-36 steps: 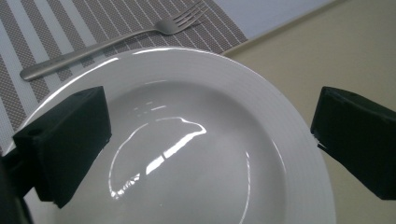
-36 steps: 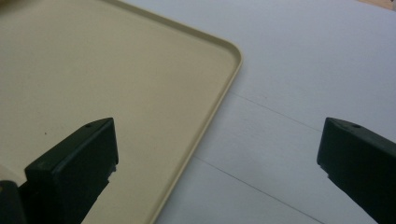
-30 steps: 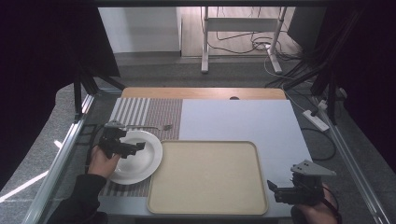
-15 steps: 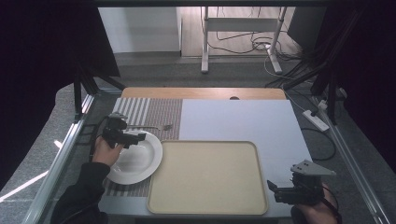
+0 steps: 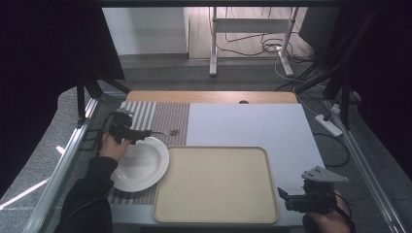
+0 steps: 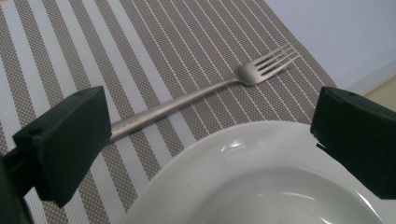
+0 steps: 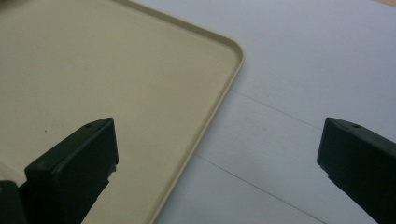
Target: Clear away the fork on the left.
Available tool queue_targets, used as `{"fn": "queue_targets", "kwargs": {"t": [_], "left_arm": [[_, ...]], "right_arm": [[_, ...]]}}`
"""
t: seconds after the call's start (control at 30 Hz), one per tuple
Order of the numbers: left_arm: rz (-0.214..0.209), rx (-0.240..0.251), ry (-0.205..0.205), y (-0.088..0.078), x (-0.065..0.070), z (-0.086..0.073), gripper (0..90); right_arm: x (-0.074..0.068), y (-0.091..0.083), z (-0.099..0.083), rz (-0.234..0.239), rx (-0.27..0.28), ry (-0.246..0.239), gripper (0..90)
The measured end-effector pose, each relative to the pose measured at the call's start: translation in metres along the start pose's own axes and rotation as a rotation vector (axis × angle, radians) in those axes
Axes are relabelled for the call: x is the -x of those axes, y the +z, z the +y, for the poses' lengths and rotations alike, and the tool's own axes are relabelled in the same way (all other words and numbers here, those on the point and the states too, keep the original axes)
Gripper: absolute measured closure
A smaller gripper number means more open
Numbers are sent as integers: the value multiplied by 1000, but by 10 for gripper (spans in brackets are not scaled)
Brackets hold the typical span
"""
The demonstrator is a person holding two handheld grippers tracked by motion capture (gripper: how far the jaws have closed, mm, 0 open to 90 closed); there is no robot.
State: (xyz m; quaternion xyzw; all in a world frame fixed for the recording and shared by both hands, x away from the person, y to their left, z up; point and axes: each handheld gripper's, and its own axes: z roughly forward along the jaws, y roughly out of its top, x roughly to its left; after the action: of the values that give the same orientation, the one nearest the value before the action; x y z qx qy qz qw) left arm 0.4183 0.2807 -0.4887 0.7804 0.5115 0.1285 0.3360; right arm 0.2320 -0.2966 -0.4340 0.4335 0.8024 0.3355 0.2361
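**Steel fork beside the white plate, both sets of jaws wide**

Steel is what we find nearest the left gripper (image 5: 130, 132): a fork (image 6: 201, 95) lying flat on the striped placemat (image 6: 70, 51), just beyond the far rim of the white plate (image 6: 261, 182), close to it but not touching as far as we can tell. In the left gripper view the jaws stand wide apart, holding nothing, with the fork's handle running towards the left jaw and the tines pointing away to the right. In the high view this gripper hovers at the plate's far-left edge.

We take the plate as our landmark. The placemat lies under it and stretches away behind it. Right of the plate sits a cream tray (image 5: 216, 182), its near-left side just beside the plate's rim. A pale blue-white sheet (image 5: 252, 124) covers the surface behind and to the right of the tray, and a strip of bare wood (image 5: 209, 96) shows along the far edge of the surface.

The right gripper (image 5: 303, 200) sits well apart from the plate, at the tray's near-right corner, jaws spread and empty above the tray's edge.

Beyond the surface we see grey floor, a white desk frame and loose cables.
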Motion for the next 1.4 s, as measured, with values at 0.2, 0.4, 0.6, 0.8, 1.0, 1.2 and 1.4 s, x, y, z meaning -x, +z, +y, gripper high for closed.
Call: {"fn": "queue_targets", "kwargs": {"t": [0.2, 0.4, 0.6, 0.8, 1.0, 1.2, 1.4], "left_arm": [[5, -35, 15, 16, -5, 10, 0], [-3, -77, 46, 28, -11, 19, 81], [7, -124, 29, 32, -24, 21, 510], [24, -181, 9, 39, -41, 21, 887], [92, -248, 2, 52, -55, 16, 888], [48, -340, 12, 44, -51, 14, 888], [-6, -410, 64, 37, -44, 10, 888]], "right_arm": [[0, 0, 0, 1, -2, -1, 0], [0, 1, 0, 0, -3, -2, 0], [0, 1, 0, 1, -5, -4, 0], [-1, 1, 0, 0, -6, -5, 0], [-1, 1, 0, 0, -8, -4, 0], [-1, 1, 0, -5, -9, -10, 0], [-2, 1, 0, -6, -7, -22, 0]]}}
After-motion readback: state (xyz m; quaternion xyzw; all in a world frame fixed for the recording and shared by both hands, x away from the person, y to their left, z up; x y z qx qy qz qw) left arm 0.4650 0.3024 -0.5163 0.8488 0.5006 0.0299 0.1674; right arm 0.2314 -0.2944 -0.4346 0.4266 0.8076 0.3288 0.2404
